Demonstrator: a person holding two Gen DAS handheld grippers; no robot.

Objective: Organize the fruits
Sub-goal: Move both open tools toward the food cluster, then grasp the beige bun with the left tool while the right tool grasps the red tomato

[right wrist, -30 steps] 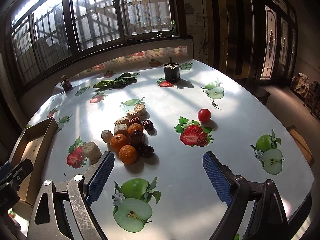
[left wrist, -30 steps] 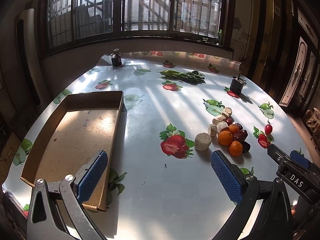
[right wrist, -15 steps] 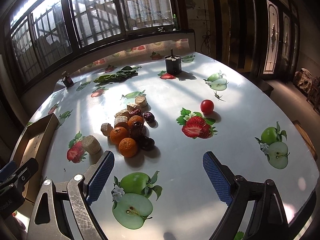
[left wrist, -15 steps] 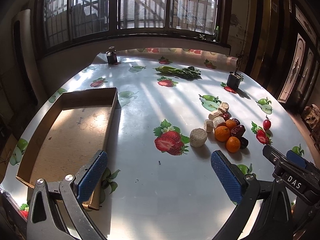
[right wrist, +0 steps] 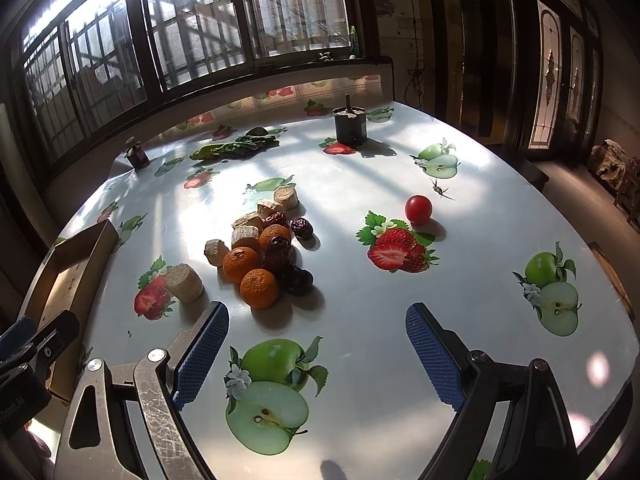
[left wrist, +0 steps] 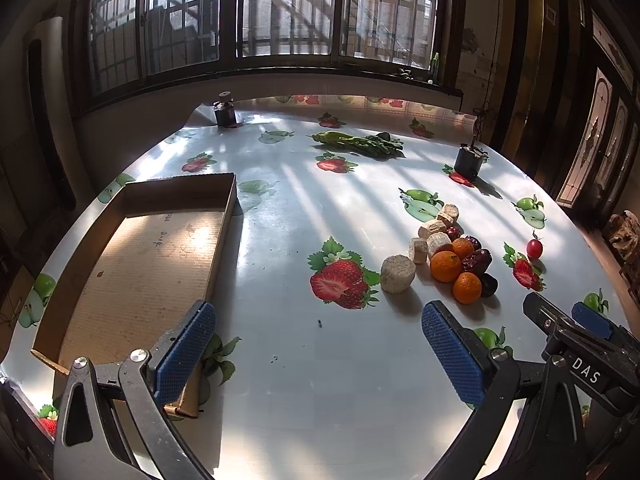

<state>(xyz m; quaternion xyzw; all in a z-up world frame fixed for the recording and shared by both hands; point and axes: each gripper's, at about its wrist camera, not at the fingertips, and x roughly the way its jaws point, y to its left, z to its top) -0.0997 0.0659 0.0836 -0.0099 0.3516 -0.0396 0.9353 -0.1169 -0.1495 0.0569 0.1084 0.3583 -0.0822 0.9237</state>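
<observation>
On your far left lies the shallow brown cardboard tray point(left wrist: 132, 264), open side up on the round desk point(left wrist: 320, 380) under its glossy fruit-printed cloth, with nothing in it. Your left claw point(left wrist: 318, 352) hangs over the near edge of the desk with its blue ribbed pads spread wide apart and nothing between them; its left pad point(left wrist: 185, 350) sits above the tray's near right corner.

Further right, past a printed strawberry, the fruit lies in one heap. The large pale cylindrical chunk point(left wrist: 397, 273) stands at the heap's left, slightly apart from the rest. Beside it are three small orange mandarins point(right wrist: 259, 288), touching one another, with dark red wrinkled dates point(right wrist: 297, 279) pressed against their right side. Smaller pale chunks point(right wrist: 286, 197) trail off behind the heap towards the window.

Your right claw point(right wrist: 316, 354) is also wide apart and holds nothing; it hovers above a printed green apple, with the nearest mandarin just beyond its left pad point(right wrist: 200, 354).

Well to the right of the heap, a single red cherry tomato point(right wrist: 418, 208) rests alone by another printed strawberry.

At the far side of the desk you have a bundle of green leafy vegetables point(left wrist: 360, 142), a dark cylindrical pot point(right wrist: 350, 125) and a small dark jar point(left wrist: 224, 111).
</observation>
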